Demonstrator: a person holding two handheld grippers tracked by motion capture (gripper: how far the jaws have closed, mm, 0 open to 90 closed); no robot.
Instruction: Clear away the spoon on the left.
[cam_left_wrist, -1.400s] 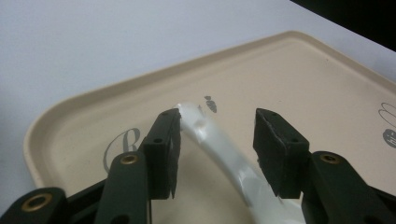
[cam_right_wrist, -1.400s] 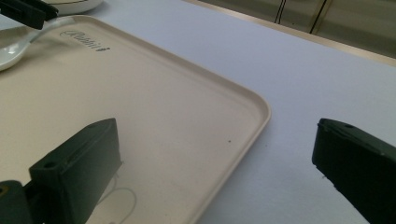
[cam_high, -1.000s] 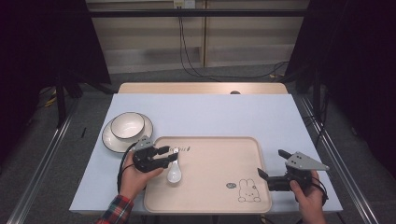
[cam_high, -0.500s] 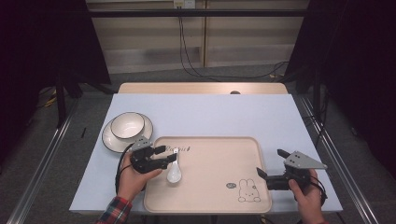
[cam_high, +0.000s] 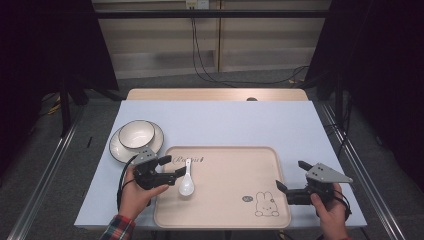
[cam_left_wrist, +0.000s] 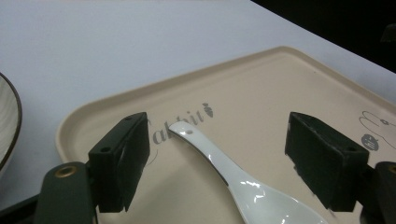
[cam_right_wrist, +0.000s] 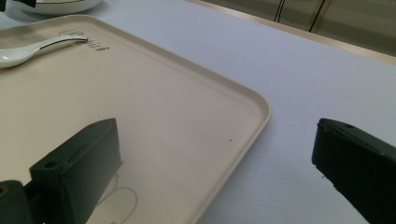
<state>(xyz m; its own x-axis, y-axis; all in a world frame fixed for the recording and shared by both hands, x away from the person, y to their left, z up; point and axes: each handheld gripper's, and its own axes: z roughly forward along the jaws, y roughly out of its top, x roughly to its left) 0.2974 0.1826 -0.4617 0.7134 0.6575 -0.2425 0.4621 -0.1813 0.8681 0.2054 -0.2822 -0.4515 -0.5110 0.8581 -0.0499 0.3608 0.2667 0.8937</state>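
1. My left gripper (cam_high: 172, 168) has just been opening its jaws. In the earlier high views they sat tight around the white spoon (cam_high: 186, 183). Now, in the left gripper view, both pads stand clear of it, with the handle lying loose between them.
2. My read: the spoon is released and set down, so the placing step looks finished. Next I would expect to back my left hand (cam_high: 134, 195) away.
3. The spoon rests flat on the beige tray (cam_high: 225, 216), at that tray's left end, lower-left of centre in the high view. Its handle points up toward the printed word, its scoop toward the bottom edge.
4. My right gripper (cam_high: 285, 184) hangs at the tray's right rim, lower right of the frame, jaws spread wide, nothing between them.
5. The count: 1 spoon, 1 tray, 1 bowl (cam_high: 136, 133) sitting on 1 plate (cam_high: 116, 148) in the left of the frame, 2 grippers.
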